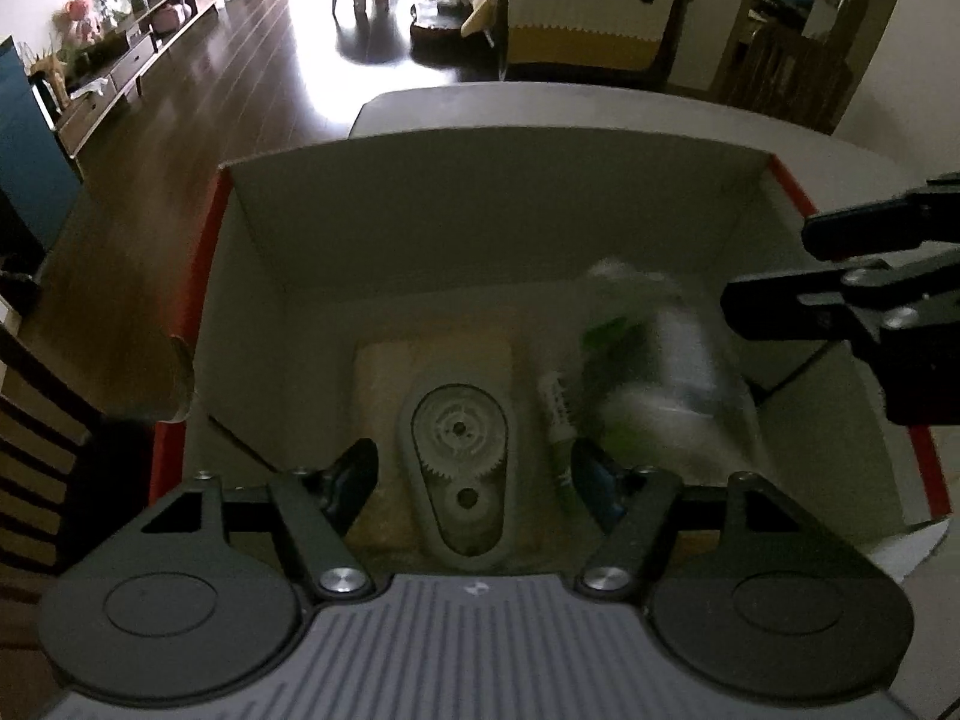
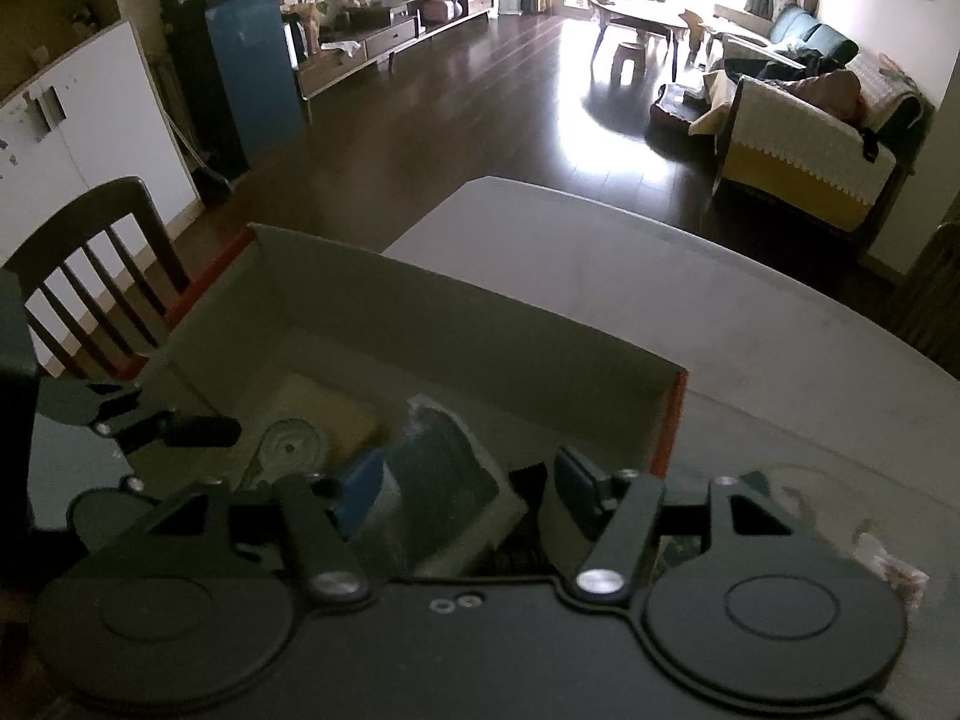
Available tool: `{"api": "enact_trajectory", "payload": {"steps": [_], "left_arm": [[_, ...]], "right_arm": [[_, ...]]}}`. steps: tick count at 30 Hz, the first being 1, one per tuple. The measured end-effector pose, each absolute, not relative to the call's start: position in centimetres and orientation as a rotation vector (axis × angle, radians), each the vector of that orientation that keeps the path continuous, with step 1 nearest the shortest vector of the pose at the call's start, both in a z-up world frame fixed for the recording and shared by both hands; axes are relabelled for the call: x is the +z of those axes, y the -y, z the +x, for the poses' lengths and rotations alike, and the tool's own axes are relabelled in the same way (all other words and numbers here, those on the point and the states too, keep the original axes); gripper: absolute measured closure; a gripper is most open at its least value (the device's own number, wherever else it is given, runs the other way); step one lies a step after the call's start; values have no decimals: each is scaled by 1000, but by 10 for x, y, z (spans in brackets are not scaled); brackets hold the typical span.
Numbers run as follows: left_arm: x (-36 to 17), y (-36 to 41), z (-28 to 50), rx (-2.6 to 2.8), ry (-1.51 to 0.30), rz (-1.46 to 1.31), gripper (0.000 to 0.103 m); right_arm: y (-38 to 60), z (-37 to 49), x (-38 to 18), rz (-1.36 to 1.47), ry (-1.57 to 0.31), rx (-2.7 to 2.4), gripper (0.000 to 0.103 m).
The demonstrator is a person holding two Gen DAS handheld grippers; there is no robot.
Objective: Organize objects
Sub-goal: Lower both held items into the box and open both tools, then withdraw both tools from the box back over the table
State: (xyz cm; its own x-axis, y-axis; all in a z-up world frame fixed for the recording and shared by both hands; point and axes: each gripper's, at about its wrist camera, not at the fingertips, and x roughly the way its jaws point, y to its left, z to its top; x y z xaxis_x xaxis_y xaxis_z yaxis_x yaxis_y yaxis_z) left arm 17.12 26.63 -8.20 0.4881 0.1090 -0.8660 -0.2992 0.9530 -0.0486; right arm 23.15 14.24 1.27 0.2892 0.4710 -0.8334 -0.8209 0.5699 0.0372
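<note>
Claws wide open above box, empty.

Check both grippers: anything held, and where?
Nothing held. Left gripper is open over the box; right gripper is open too, and the blurred bottle is loose inside the box, not clamped.

A home living room: dark polished wooden floor, long low wooden media cabinet far left, blanket-draped sofa far right, low wooden coffee table by bright windows.
</note>
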Motion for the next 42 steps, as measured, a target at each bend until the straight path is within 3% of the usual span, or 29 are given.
{"api": "enact_trajectory", "payload": {"steps": [19,21,42], "left_arm": [[-18,-236,131,206,-899,-197,31],[-12,-228,127,194,-882,-198,27],[19,-113,116,129,-818,-193,21]], "right_arm": [[-78,202,50,-359,-888,933,29],[-70,198,53,-350,-884,937,28],[65,182,58,-289,-838,977,17]]}}
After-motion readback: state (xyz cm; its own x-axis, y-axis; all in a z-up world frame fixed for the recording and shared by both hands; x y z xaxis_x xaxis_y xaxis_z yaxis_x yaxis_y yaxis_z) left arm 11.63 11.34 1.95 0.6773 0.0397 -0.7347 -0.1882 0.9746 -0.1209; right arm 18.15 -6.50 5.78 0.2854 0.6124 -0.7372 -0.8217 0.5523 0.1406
